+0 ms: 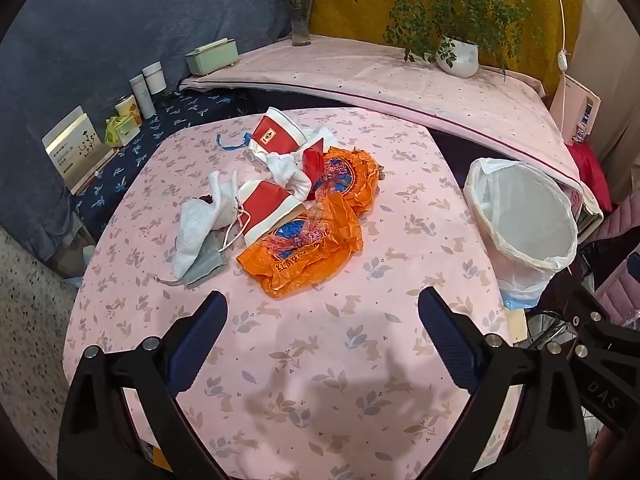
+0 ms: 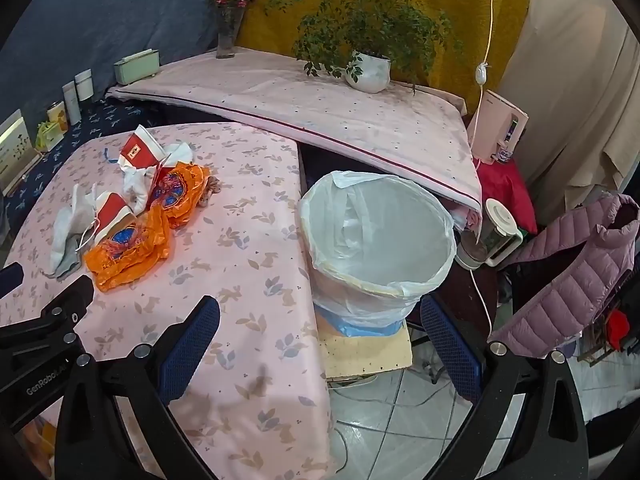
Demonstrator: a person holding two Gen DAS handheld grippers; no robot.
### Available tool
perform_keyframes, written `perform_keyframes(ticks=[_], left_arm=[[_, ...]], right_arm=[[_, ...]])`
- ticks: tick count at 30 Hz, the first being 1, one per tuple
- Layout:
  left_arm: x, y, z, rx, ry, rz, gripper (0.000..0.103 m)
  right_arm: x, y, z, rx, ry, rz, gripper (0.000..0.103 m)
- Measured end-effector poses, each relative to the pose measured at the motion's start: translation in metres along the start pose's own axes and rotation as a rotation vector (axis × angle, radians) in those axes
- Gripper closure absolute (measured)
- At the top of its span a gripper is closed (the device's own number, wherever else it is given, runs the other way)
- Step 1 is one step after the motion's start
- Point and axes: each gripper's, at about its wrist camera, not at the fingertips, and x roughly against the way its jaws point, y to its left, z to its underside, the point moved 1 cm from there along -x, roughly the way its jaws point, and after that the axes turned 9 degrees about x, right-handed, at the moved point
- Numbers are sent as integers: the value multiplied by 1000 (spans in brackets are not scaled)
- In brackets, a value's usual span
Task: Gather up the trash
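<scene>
A pile of trash lies on the pink flowered table (image 1: 320, 360): orange plastic bags (image 1: 308, 252), red-and-white wrappers (image 1: 268, 210), a white pouch (image 1: 200, 224) and a grey cloth (image 1: 206, 266). The pile also shows in the right wrist view (image 2: 128, 248). A bin lined with a white bag (image 1: 524, 216) stands off the table's right edge and shows in the right wrist view (image 2: 376, 236). My left gripper (image 1: 322, 312) is open and empty, hovering over the table in front of the pile. My right gripper (image 2: 320, 320) is open and empty, near the bin's front.
A raised pink-covered shelf (image 1: 400, 76) behind the table holds a potted plant (image 1: 458, 56) and a flower vase (image 1: 301, 20). Bottles and boxes (image 1: 144, 88) line the left. A purple jacket (image 2: 568, 276) and a blender (image 2: 496, 236) sit right of the bin.
</scene>
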Motion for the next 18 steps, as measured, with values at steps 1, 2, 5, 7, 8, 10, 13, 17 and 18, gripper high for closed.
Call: perform_keyframes(ticks=[1, 2, 5, 7, 8, 10, 13, 17, 18], left_arm=[[1, 1, -1, 0, 1, 1, 12], [0, 1, -2, -2, 4, 4, 12], [-1, 1, -4, -5, 7, 6, 12], [-1, 1, -4, -5, 5, 6, 12], [-1, 1, -4, -6, 6, 6, 12], [-1, 1, -4, -5, 5, 6, 12], [-1, 1, -4, -5, 5, 5, 12], [-1, 1, -4, -5, 5, 7, 12], [-1, 0, -4, -5, 5, 7, 12]], right_arm=[[0, 0, 0, 0, 0, 0, 7], [1, 1, 1, -5, 0, 4, 7], [1, 1, 1, -5, 0, 3, 7], [2, 1, 1, -5, -1, 5, 7], [2, 1, 1, -4, 0, 4, 7], [2, 1, 1, -3, 0, 5, 7], [2, 1, 1, -6, -1, 5, 7], [2, 1, 1, -5, 0, 4, 7], [2, 1, 0, -4, 0, 5, 7]])
